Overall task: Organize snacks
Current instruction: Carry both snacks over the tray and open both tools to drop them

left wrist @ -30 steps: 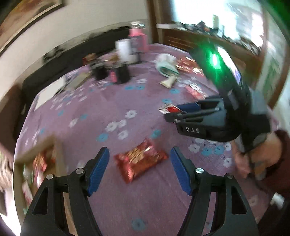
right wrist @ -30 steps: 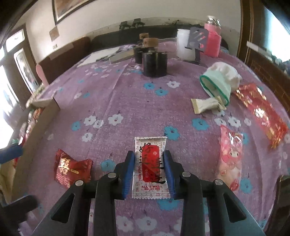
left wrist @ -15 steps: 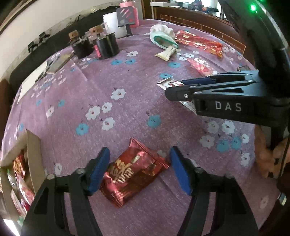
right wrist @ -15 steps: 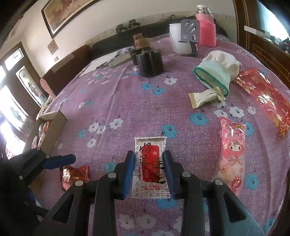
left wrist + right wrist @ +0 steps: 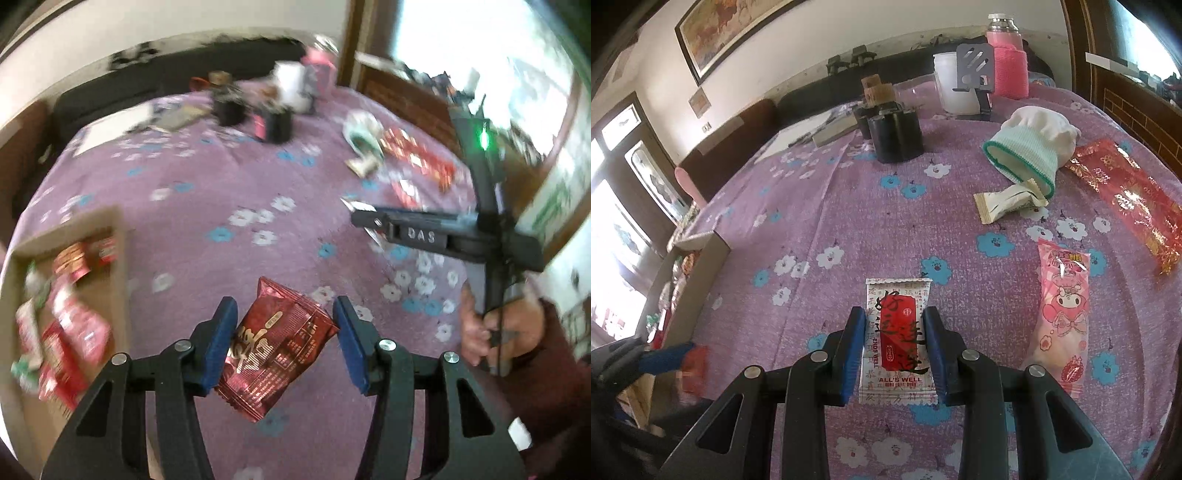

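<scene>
Left gripper [image 5: 284, 341] clamped on a dark red snack bag [image 5: 275, 349], lifted off the purple flowered cloth [image 5: 236, 177], just right of the cardboard box [image 5: 107, 221] already holding several red packets. Right gripper [image 5: 895, 349] clenched on a white sachet with a red label [image 5: 897, 341], well right of the cardboard box [image 5: 705, 258]. Further right of that box, flat on the cloth [image 5: 820, 206]: a pink cartoon packet [image 5: 1062, 317], a long red foil wrapper [image 5: 1126, 195], a cream wrapper [image 5: 1006, 203] touching a white and green knit cap [image 5: 1030, 146].
</scene>
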### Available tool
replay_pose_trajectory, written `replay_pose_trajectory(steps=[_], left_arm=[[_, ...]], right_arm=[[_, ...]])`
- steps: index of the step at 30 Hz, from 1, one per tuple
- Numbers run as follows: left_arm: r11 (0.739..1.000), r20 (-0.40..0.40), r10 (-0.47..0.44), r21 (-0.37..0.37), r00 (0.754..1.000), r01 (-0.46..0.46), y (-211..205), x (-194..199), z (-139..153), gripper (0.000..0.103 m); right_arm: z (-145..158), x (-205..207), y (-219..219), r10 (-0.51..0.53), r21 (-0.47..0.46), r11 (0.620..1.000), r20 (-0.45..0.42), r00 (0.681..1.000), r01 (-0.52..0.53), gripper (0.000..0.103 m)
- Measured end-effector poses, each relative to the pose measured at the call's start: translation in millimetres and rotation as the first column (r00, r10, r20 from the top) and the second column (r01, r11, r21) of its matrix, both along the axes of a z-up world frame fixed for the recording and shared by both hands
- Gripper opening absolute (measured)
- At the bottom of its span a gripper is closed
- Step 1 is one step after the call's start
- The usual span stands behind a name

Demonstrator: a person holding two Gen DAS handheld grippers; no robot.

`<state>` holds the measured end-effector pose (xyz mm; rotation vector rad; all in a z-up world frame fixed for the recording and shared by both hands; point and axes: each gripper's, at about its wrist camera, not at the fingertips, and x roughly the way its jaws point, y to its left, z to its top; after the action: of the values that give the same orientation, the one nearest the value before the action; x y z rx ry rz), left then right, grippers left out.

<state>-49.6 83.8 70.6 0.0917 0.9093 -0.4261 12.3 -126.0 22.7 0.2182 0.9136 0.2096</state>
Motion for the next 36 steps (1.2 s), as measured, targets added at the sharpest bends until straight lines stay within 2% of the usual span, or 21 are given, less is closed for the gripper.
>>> replay_pose_trajectory(steps=[3, 5, 8, 14, 17, 20, 27, 36], left_arm=[[0.993, 0.017, 0.11, -0.046, 0.994, -0.109, 36.6, -11.1, 12.7, 0.052], [0.978, 0.019, 0.201, -0.056, 0.979, -0.199, 66.9, -18.2, 15.0, 0.053], [0.942, -0.004, 0.327, -0.075, 0.945, -0.327, 113.9, -26.7, 10.8, 0.053], [0.864, -0.048, 0.492, -0.09, 0.869, -0.495, 182.3, -39.6, -3.1, 0.053], [0.837, -0.089, 0.531, -0.1, 0.843, -0.538, 202.5, -40.0, -13.4, 0.053], [0.827, -0.109, 0.545, -0.092, 0.831, -0.554, 210.2, -35.7, -22.1, 0.053], [0.812, -0.131, 0.565, -0.083, 0.814, -0.577, 222.4, -24.2, -32.2, 0.053], [0.799, -0.149, 0.576, -0.107, 0.804, -0.592, 234.0, -26.0, -36.5, 0.054]], right_arm=[[2.7, -1.6, 0.9, 0.006, 0.015, 1.0, 0.016, 1.0, -0.006, 0.034], [3.5, -3.2, 3.7, 0.013, 0.016, 1.0, 0.024, 1.0, -0.013, 0.034], [7.4, -6.0, 8.6, 0.025, 0.02, 0.999, 0.046, 0.999, -0.026, 0.034], [21.1, -13.5, 36.9, 0.079, 0.007, 0.997, 0.059, 0.995, -0.08, 0.033], [27.2, -17.4, 62.0, 0.133, 0.028, 0.991, 0.049, 0.99, -0.135, 0.033], [38.5, -21.0, 99.3, 0.208, 0.014, 0.978, 0.055, 0.976, -0.209, 0.033], [51.8, -28.9, 180.1, 0.356, -0.028, 0.934, 0.05, 0.933, -0.355, 0.033], [43.4, -51.2, 257.5, 0.493, -0.046, 0.87, 0.012, 0.87, -0.492, 0.033]])
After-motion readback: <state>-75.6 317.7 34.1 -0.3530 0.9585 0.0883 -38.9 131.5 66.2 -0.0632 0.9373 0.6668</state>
